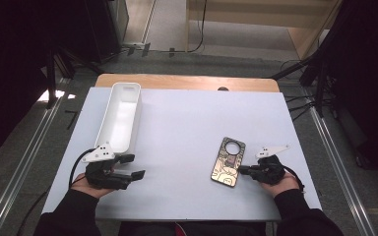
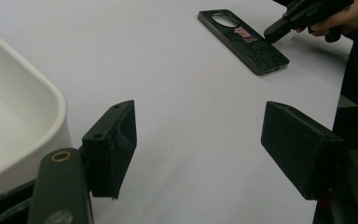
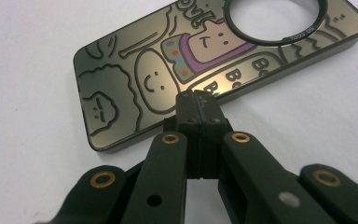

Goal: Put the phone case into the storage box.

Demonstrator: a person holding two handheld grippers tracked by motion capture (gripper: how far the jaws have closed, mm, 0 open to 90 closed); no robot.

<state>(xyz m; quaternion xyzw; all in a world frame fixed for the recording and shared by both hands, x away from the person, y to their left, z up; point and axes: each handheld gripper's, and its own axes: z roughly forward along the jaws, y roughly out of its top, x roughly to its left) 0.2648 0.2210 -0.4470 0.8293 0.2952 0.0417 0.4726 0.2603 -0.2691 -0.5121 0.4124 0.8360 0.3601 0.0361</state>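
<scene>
The phone case (image 1: 228, 162) lies flat on the table (image 1: 187, 128), long axis pointing away from the person. The right gripper (image 3: 196, 103), jaws pressed together, touches its near long edge. The left gripper (image 2: 198, 140) waits wide apart beside the tray (image 1: 120, 115).

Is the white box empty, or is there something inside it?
Empty, as far as shows. The high view looks down into the white box and shows bare white floor. The phone case lies outside it, flat on the table.
</scene>
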